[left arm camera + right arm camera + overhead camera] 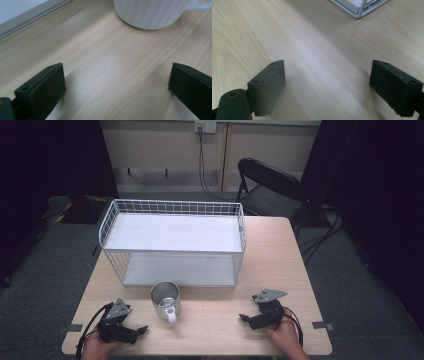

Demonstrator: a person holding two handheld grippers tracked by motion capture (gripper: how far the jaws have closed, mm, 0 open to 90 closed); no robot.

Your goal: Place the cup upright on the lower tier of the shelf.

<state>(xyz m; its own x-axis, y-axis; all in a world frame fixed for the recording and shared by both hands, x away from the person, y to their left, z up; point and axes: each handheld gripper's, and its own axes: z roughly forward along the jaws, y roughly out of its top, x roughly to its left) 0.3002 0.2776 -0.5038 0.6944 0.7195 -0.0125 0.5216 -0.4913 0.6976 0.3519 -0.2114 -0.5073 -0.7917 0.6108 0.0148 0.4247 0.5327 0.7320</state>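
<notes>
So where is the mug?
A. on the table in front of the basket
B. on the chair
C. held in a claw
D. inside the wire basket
A: the mug stands on the table just in front of the basket, and no claw touches it.

black hand-held gripper (142, 329), grey three-cornered plate.

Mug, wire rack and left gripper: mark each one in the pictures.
mug (161, 304), high view, on its white outer wall.
wire rack (172, 208), high view, on its back rim.
left gripper (116, 85), left gripper view, midway between its open jaws.
</notes>
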